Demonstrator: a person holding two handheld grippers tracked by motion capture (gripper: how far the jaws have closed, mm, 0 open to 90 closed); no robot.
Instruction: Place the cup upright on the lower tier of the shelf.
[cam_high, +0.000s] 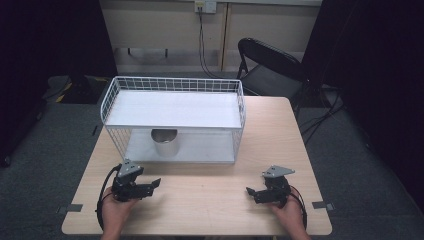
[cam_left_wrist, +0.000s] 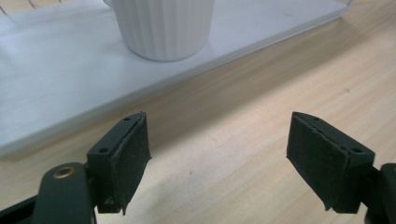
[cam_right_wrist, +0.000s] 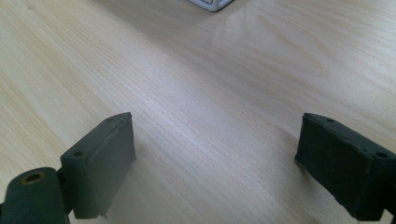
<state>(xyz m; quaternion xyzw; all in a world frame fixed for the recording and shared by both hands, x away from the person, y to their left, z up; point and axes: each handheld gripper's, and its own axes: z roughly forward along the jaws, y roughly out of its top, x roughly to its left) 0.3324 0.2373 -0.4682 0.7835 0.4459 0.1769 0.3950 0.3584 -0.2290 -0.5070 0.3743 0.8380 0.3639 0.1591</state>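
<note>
I see the table (cam_high: 210, 200) bearing a white wire rack (cam_high: 172, 117) at its far middle, and on the rack's lower shelf, left of centre, stands the cup (cam_high: 165, 142). Near me, my left gripper (cam_high: 150, 186) rests low at the near left with its jaws wide apart and nothing between them, the cup just beyond it. My right gripper (cam_high: 252, 192) sits at the near right, likewise gaping over bare wood.

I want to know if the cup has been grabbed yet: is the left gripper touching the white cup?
Apart. In the left gripper view, bare table lies between the open left gripper and the white ribbed cup on the shelf.
</note>
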